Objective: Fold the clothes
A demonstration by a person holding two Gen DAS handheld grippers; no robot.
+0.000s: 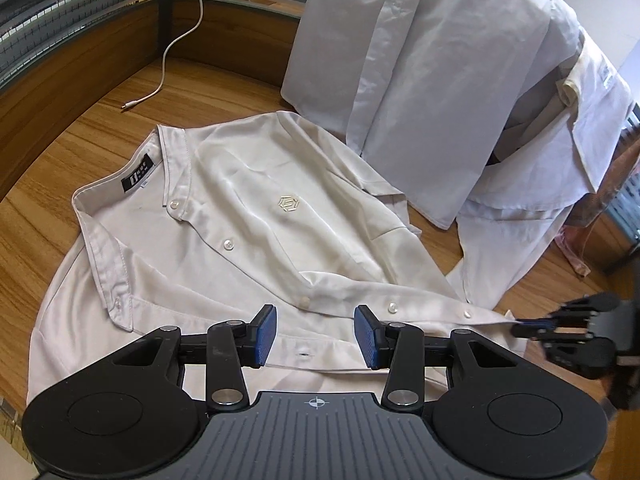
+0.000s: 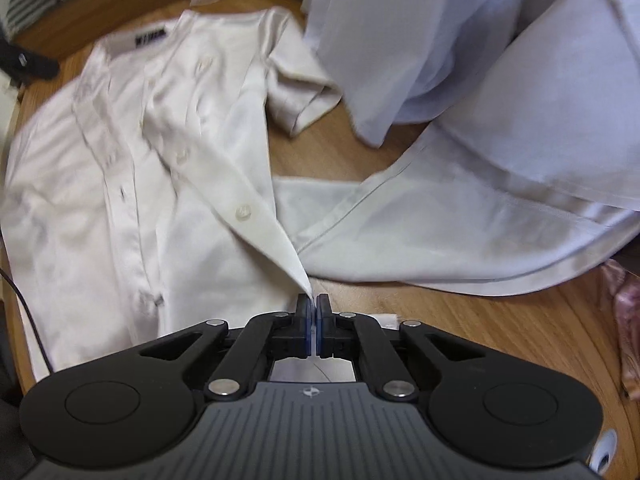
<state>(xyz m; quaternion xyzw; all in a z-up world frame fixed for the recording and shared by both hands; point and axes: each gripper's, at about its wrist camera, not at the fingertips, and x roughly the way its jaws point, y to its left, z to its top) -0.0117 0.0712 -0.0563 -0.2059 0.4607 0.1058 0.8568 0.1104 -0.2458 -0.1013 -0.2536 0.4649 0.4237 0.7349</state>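
A cream button-up shirt [image 1: 224, 216] lies front up on the wooden table [image 1: 60, 152], collar with a black label toward the far left. My left gripper [image 1: 316, 336] hovers over the shirt's lower front, blue pads apart with nothing pinched between them. My right gripper [image 2: 313, 304] is shut on the bottom corner of the cream shirt's [image 2: 132, 184] button placket, which pulls up into a taut point at the pads. In the left wrist view the right gripper [image 1: 528, 326] appears blurred at the right edge, at the placket's end.
A pile of white and pale blue shirts [image 1: 440, 60] fills the table's far right, also in the right wrist view as pale blue shirts [image 2: 460, 80]. A white cable [image 1: 168, 52] trails across the far left. A pink patterned cloth [image 2: 628, 320] lies at the right edge.
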